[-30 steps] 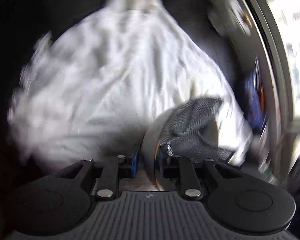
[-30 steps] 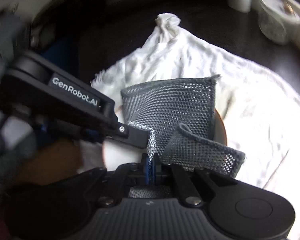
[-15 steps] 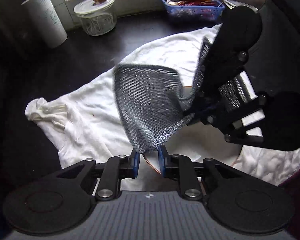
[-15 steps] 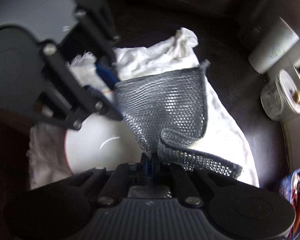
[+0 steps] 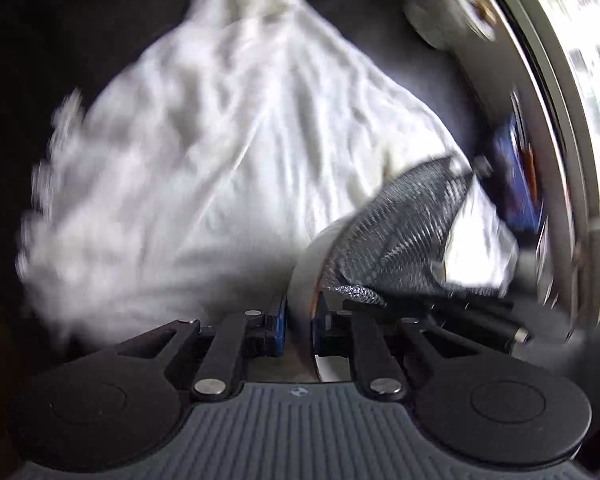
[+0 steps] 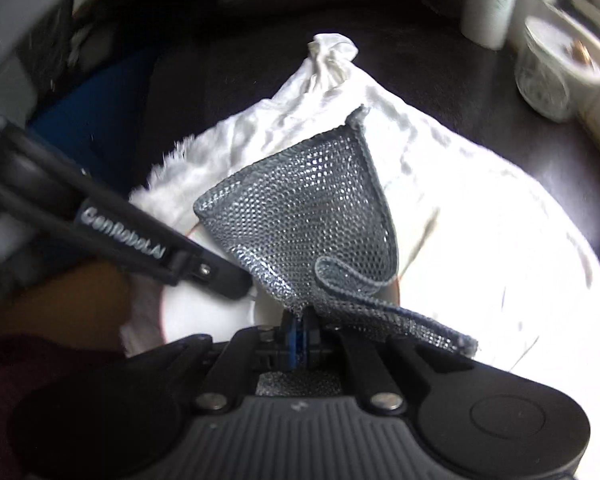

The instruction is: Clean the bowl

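Mesh cloth: grey metallic scrubbing mesh (image 6: 308,216), one corner pinched in the right tool (image 6: 299,334), rest draped over the bowl's inside; loose strip trails to the right.
Right tool: clenched on the mesh, jaws nearly together, cloth bunched between them.
Left tool: (image 5: 298,322) clamped on the bowl rim, one finger each side of the wall; seen in the right view as a black arm coming in from the left to the rim.
Bowl: (image 6: 212,316) white with a reddish-brown rim edge, near centre, held tilted on its edge above the white cloth; mostly hidden by the mesh in both views.
White cloth: (image 6: 460,216) crumpled, spread on the dark worktop (image 6: 440,64), knotted corner at the far end.
Background: glass jar (image 6: 552,76) and pale cup (image 6: 488,4) far right, well apart from the bowl.
Blur: left view smeared, so detail there is weak.
Progress: scrubbing looks mid-way; mesh is in contact with the inner surface, visible inside part looks clean white, covered part cannot be judged.
Left to do: likely finish wiping, set bowl down, release both.
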`<state>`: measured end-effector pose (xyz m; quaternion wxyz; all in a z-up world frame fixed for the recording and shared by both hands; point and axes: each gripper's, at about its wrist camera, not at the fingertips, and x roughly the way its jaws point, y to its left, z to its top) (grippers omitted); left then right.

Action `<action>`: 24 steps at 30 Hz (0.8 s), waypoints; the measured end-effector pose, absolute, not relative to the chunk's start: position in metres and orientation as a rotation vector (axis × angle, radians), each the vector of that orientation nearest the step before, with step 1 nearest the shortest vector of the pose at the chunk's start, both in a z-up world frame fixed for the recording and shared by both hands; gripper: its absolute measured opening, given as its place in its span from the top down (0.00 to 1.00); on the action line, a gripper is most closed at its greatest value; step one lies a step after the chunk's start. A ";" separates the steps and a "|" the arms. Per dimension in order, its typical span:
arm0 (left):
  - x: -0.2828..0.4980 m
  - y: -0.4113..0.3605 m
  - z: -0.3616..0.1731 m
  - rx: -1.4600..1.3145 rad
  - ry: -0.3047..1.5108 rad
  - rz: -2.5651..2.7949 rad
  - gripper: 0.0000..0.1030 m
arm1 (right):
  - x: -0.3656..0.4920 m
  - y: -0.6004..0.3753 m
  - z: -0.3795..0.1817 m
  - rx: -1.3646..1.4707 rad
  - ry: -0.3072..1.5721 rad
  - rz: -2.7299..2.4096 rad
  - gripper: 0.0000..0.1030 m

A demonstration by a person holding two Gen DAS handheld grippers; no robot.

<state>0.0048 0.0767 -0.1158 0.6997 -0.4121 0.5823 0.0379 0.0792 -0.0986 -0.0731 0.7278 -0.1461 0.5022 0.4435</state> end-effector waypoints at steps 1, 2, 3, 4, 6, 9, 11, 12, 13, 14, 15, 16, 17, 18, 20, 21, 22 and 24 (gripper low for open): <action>0.001 0.078 -0.118 -0.964 1.292 0.110 0.87 | 0.078 -0.101 -0.073 -0.292 1.113 0.976 0.98; -0.003 0.080 -0.121 -1.013 1.288 0.134 0.87 | 0.077 -0.102 -0.073 -0.267 1.119 0.975 0.98; -0.006 0.081 -0.123 -1.052 1.285 0.152 0.86 | 0.075 -0.103 -0.073 -0.255 1.121 0.976 0.98; -0.008 0.081 -0.124 -1.076 1.287 0.157 0.86 | 0.074 -0.104 -0.073 -0.240 1.126 0.979 0.97; -0.011 0.079 -0.125 -1.104 1.294 0.155 0.86 | 0.072 -0.107 -0.072 -0.218 1.134 0.985 0.97; 0.003 0.066 -0.110 -0.870 1.305 0.047 0.85 | 0.069 -0.111 -0.072 -0.226 1.131 0.990 0.97; 0.014 0.053 -0.092 -0.611 1.275 -0.024 0.85 | 0.064 -0.111 -0.070 -0.335 1.077 0.969 0.97; 0.020 0.045 -0.084 -0.475 1.257 -0.067 0.85 | 0.063 -0.110 -0.069 -0.381 1.052 0.960 0.97; 0.024 0.036 -0.076 -0.333 1.237 -0.119 0.85 | 0.063 -0.109 -0.068 -0.415 1.034 0.955 0.97; 0.029 0.027 -0.069 -0.191 1.213 -0.171 0.85 | 0.064 -0.108 -0.066 -0.437 1.020 0.955 0.97; 0.033 0.021 -0.064 -0.094 1.195 -0.210 0.84 | 0.065 -0.108 -0.064 -0.451 1.009 0.959 0.98; 0.036 0.018 -0.061 -0.027 1.182 -0.243 0.84 | 0.066 -0.107 -0.062 -0.466 0.999 0.963 0.98; 0.040 0.013 -0.059 0.066 1.161 -0.278 0.84 | 0.068 -0.106 -0.060 -0.480 0.988 0.967 0.98; 0.041 0.009 -0.057 0.142 1.142 -0.298 0.86 | 0.069 -0.106 -0.059 -0.494 0.977 0.971 0.98; 0.044 0.003 -0.060 0.262 1.113 -0.315 0.87 | 0.071 -0.104 -0.055 -0.522 0.955 0.978 0.99; 0.045 0.003 -0.061 0.281 1.110 -0.315 0.88 | 0.073 -0.104 -0.053 -0.537 0.944 0.982 0.99; 0.045 0.006 -0.063 0.275 1.111 -0.313 0.88 | 0.074 -0.103 -0.051 -0.551 0.933 0.986 0.99; 0.045 0.011 -0.065 0.250 1.118 -0.306 0.88 | 0.075 -0.102 -0.048 -0.570 0.919 0.989 0.99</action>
